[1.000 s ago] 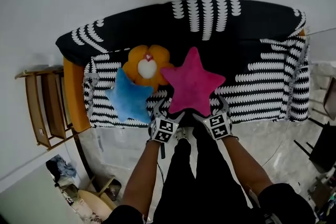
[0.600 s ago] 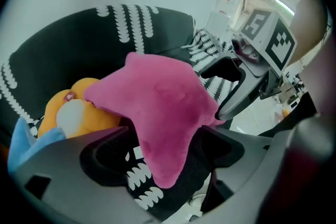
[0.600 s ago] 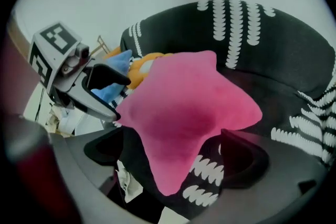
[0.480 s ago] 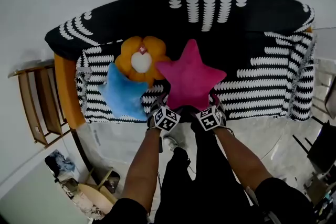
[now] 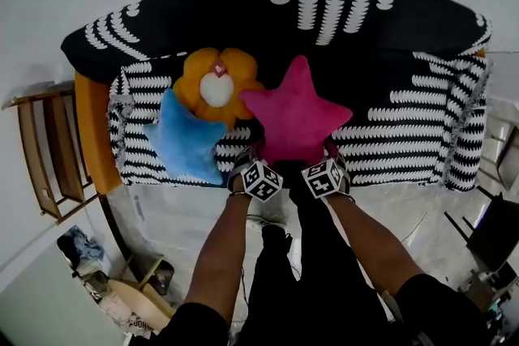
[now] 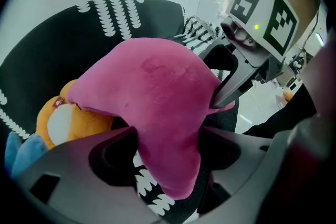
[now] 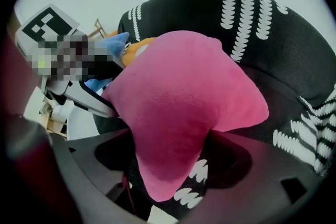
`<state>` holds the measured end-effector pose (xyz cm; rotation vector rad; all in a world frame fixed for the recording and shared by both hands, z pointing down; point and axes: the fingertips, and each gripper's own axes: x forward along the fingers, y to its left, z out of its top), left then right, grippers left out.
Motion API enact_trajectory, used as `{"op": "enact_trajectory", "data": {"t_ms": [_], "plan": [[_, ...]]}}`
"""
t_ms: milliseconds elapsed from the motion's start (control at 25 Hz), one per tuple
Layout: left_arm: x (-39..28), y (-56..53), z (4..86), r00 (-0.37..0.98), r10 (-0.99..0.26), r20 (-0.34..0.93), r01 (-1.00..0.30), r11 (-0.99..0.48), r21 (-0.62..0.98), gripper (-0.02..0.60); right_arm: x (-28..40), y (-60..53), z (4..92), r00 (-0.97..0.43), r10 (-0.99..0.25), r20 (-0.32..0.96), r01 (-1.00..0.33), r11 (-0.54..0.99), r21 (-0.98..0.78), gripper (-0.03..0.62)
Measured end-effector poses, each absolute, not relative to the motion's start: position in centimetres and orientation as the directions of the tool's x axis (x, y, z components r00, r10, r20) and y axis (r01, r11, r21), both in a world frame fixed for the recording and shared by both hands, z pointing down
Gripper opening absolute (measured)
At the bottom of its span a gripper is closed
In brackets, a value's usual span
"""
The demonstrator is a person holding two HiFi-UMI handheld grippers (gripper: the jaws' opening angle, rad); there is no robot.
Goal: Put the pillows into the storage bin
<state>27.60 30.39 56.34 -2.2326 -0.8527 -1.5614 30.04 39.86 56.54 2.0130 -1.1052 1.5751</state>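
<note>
A pink star pillow [image 5: 296,116] lies on the black-and-white sofa [image 5: 405,117], with a blue star pillow [image 5: 182,140] and an orange flower pillow [image 5: 217,85] to its left. My left gripper [image 5: 253,155] is at the star's lower left point. In the left gripper view that point [image 6: 168,128] fills the gap, and the jaws, which have just been closing, press on it. My right gripper [image 5: 331,151] holds the lower right point [image 7: 168,134] the same way; its jaws have also just been closing on the plush.
The sofa's orange armrest [image 5: 91,134] and a wooden rack [image 5: 45,158] stand at the left. Clutter [image 5: 122,296] lies on the floor at lower left. A dark chair [image 5: 499,231] is at the right. The person's legs [image 5: 284,271] stand before the sofa.
Both grippers have come down onto the pink star's two lower points, and their jaws have narrowed around them. The pillows have stayed where they were on the sofa.
</note>
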Motion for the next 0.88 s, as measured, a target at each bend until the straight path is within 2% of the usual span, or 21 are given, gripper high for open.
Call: {"op": "enact_trajectory", "data": {"t_ms": [280,480,880], "plan": [[27.7,30.5,53.3,0.310,0.307,0.900,0.588,-0.806,0.072,0.288,30.1,39.4,54.0,0.103,-0.383,0.918,-0.744,-0.642,-0.185,0.350],[26.7,30.5,48.8,0.426,0.284,0.859,0.529,-0.848,0.017,0.282,30.0,39.0,49.5,0.154,-0.447,0.881,-0.828,-0.545,-0.132,0.348],[22.4,25.6,39.4,0.597,0.150,0.788,0.368,-0.924,-0.103,0.282,27.4,33.4,39.8,0.195,-0.553,0.810,-0.935,-0.355,-0.018,0.357]]}}
